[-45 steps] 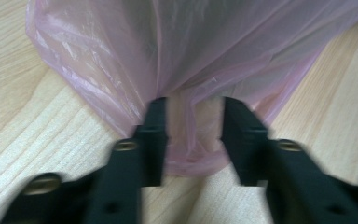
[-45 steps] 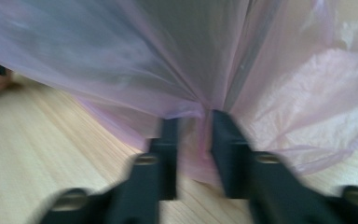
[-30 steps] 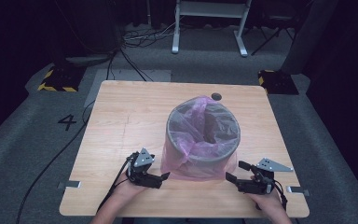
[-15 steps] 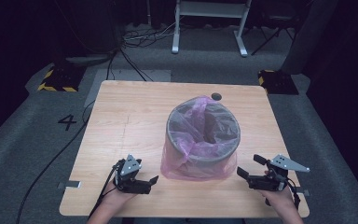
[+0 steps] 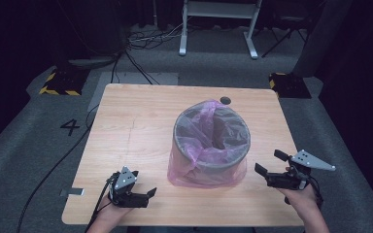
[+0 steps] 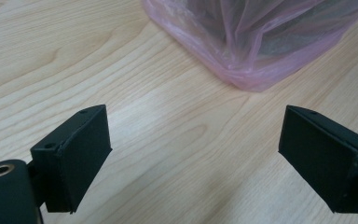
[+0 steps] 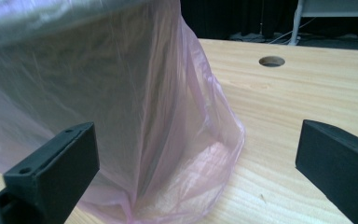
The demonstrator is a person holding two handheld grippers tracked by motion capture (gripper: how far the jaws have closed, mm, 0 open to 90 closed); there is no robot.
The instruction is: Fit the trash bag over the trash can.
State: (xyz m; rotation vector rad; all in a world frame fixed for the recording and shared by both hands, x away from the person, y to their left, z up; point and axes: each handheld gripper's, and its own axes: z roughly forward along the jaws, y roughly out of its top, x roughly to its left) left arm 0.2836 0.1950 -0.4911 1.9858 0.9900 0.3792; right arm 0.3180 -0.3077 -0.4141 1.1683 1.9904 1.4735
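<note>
Looking down, high view: a grey round bin lined with a thin pink plastic bag (image 5: 211, 143) stands near the middle of the light wooden table (image 5: 136, 126), slightly toward the person's edge.
Bag edge, high view: the pink film is folded over the bin's rim and hangs down the outside, pooling on the wood at the near foot of the bin.
Left gripper, high view: the left gripper (image 5: 147, 195) lies low to the near left of the bin, close to the table's front edge, apart from the bag.
Right gripper, high view: the right gripper (image 5: 268, 163) is raised to the near right of the bin, close to the table's right edge; its jaws have just been opening, with nothing between them.
Open room, high view: bare wood spreads left of and beyond the bin; a small round hole (image 5: 225, 100) sits just behind the bin.
Left gripper view: jaws spread wide over bare wood, holding nothing; the bag's bunched lower hem lies ahead, well clear of both pads.
Right gripper view: jaws wide and empty; the film-covered bin wall stands ahead beyond the left pad, and bare table leads off toward the hole.
</note>
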